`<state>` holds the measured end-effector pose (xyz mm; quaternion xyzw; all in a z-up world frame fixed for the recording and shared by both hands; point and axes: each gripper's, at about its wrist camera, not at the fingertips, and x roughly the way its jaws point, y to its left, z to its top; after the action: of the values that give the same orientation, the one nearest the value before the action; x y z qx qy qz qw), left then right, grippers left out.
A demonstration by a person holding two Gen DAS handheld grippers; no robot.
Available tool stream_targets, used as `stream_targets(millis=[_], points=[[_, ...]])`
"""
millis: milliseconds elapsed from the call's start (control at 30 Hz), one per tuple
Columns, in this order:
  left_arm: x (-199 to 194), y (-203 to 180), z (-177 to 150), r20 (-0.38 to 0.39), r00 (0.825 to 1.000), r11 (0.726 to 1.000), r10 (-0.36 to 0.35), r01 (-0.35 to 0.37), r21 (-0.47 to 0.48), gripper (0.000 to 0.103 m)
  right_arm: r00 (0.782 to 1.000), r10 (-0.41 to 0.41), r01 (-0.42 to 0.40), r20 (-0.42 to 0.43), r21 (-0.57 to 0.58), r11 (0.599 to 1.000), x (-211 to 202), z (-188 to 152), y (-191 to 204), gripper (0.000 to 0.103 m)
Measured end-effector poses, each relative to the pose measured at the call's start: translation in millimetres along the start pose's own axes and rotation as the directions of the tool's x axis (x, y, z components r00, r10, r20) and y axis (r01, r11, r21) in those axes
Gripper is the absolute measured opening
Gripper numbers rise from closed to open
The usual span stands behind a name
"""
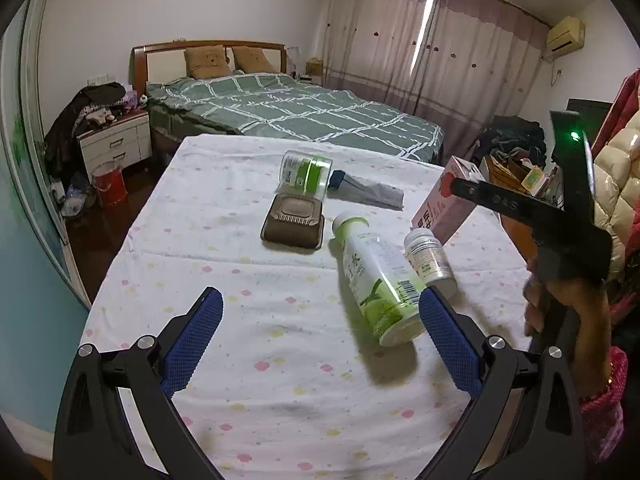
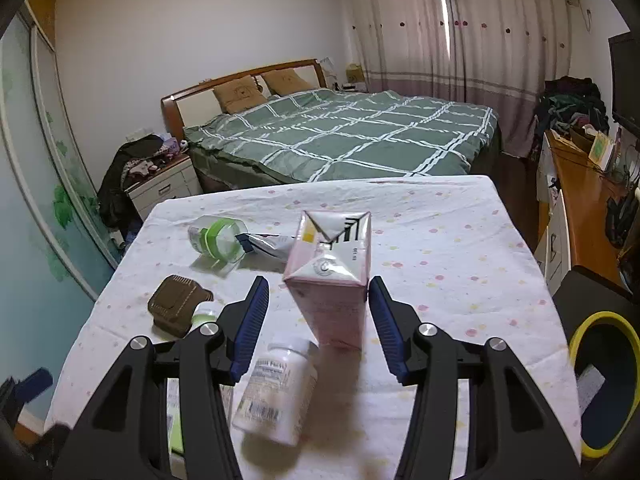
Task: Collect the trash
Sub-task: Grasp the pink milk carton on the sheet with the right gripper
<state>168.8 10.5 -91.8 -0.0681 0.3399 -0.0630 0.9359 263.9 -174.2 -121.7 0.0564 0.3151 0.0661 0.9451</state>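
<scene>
A pink milk carton (image 2: pixel 330 276) stands upright on the table between the fingers of my open right gripper (image 2: pixel 316 300); the pads do not touch it. It also shows in the left wrist view (image 1: pixel 444 204). A white pill bottle (image 2: pixel 276 392) lies below it. A green-labelled drink bottle (image 1: pixel 380 280) lies on its side by the right pad of my open, empty left gripper (image 1: pixel 320 320). A clear green-banded jar (image 1: pixel 306 172), a squeezed tube (image 1: pixel 368 190) and a brown plastic tray (image 1: pixel 294 222) lie farther back.
The table has a white flowered cloth (image 1: pixel 248 360). A bin with a yellow rim (image 2: pixel 604 384) stands on the floor to the right. A bed (image 2: pixel 340 136) lies beyond the table, a wooden desk (image 2: pixel 580 208) at the right.
</scene>
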Motion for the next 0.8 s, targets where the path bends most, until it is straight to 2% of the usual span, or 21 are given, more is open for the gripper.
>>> stream_targets(millis=[267, 333, 433, 800], points=[[5.5, 3.2, -4.9, -0.018, 1.0, 1.0, -0.014, 0.013, -0.006, 0.097, 0.999, -0.043, 0.044, -0.023, 0.011, 0.999, 25.6, 6.0, 2.7, 0.049], [7.5, 3.9, -5.2, -0.02, 1.0, 1.0, -0.016, 0.015, -0.009, 0.097, 0.998, -0.054, 0.054, -0.027, 0.01, 0.998, 28.2, 7.2, 0.6, 0.042], [9.0, 3.9, -6.6, -0.025, 1.0, 1.0, -0.018, 0.017, -0.009, 0.097, 0.998, -0.058, 0.059, -0.029, 0.006, 0.998, 28.7, 8.1, -1.2, 0.041], [11.7, -8.0, -7.2, -0.038, 0.999, 1.0, -0.027, 0.027, 0.014, 0.097, 1.0, 0.008, -0.008, 0.018, 0.039, 0.999, -22.5, 9.3, -19.8, 0.04]])
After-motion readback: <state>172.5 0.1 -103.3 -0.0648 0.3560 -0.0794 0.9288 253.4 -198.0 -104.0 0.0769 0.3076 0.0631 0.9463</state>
